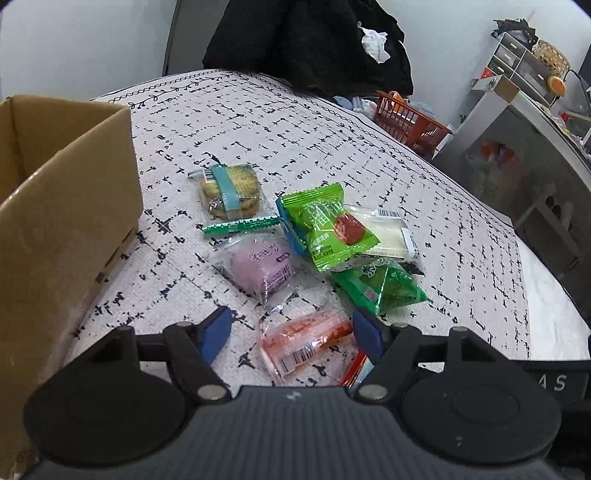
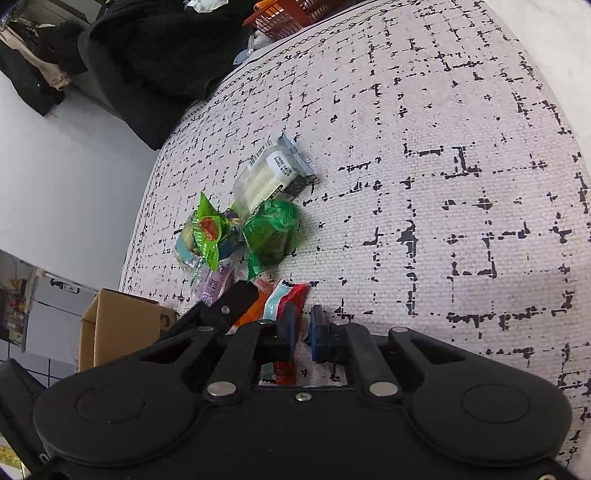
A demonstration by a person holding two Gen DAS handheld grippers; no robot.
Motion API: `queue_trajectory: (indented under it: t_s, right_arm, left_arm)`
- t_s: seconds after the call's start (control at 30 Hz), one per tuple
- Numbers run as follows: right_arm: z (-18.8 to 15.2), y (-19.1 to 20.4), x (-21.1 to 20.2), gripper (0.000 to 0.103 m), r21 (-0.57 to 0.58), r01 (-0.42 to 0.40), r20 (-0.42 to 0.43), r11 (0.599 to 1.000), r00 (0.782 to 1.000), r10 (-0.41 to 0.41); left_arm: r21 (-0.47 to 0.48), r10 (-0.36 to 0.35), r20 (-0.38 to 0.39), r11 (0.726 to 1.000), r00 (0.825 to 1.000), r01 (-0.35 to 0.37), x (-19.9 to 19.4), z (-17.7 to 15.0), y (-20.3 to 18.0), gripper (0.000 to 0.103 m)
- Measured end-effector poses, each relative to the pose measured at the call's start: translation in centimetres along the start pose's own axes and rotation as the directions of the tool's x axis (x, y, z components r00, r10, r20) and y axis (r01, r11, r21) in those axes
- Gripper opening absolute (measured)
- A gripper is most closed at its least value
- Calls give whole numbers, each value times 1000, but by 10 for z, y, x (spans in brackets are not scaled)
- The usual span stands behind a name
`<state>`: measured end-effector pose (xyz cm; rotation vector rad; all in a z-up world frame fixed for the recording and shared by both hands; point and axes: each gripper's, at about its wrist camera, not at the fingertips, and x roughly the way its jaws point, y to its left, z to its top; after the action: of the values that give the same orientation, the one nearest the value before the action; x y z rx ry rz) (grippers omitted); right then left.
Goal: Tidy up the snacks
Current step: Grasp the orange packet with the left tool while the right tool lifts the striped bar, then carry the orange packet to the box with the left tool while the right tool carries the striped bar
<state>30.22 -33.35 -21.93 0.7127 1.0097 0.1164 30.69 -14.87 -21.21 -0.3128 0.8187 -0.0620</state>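
Snacks lie in a loose pile on a counter (image 1: 332,122) covered with a white cloth printed in black dashes. The left hand-held gripper (image 1: 291,332) is released, its blue-padded jaws spread wide on either side of an orange packet (image 1: 303,343), which lies flat between them; whether a pad touches it cannot be told. Just ahead of this hand-held gripper sits a purple packet (image 1: 262,266), and beyond that a thin green stick packet (image 1: 240,224) and a clear pack of round biscuits (image 1: 231,190). Ahead and to its right, a bright green packet (image 1: 328,229) with a red circle overlaps a white bar packet (image 1: 384,232), with a darker green packet (image 1: 384,288) nearer. To the left of this hand-held gripper stands an open cardboard box (image 1: 66,206).

The right hand-held gripper (image 2: 301,328) has its jaws nearly closed with a narrow gap, holding nothing. Its left pad rests over a red packet (image 2: 291,295) with a pale blue end, lying flat on the cloth. Ahead of it sits the same pile, the white bar packet (image 2: 269,173) farthest away. The box (image 2: 118,325) is off to its left, and an orange basket (image 2: 284,14) stands far ahead at the counter's edge.
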Motion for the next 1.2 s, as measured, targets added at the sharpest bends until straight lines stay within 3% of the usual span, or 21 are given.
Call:
queue_trajectory:
  t_s: [0.13,0.2,0.37,0.63,0.77,1.0,1.1,1.2]
  right_arm:
    - [-1,4,1,11,-23,-7,0,1000,1000,7]
    - [-2,7,2,12,-40,-11,-2,999,1000,11]
    - [-4,16,6,22,-76,-11,-7,997,1000,10]
    - [-11,34,10,48,-178,0,0,984,1000,0]
    - [-12,40,11,48,-210,28,3,977,1000,-28]
    - [-21,59,18,47,-324,123,26,938,992,-121]
    - [-26,67,21,23,-385,204,54,900,979,-199]
    - [-26,65,17,22,-372,183,35,910,983,-183]
  left_arm:
    - [18,-11,-6,1000,1000,11,-2,-1,2,64]
    - [36,-19,-12,999,1000,20,-4,-3,2,49]
    - [19,-17,-22,1000,1000,17,-13,-7,6,46]
    - [-72,35,-10,997,999,-36,-35,-4,25,45]
    - [-96,78,5,992,997,-77,-50,-1,31,45]
    - [-107,33,47,994,998,-28,-79,1,31,45]
    - [-111,34,57,993,998,-28,-90,1,32,45]
    - [-109,28,71,994,997,-21,-102,2,35,45]
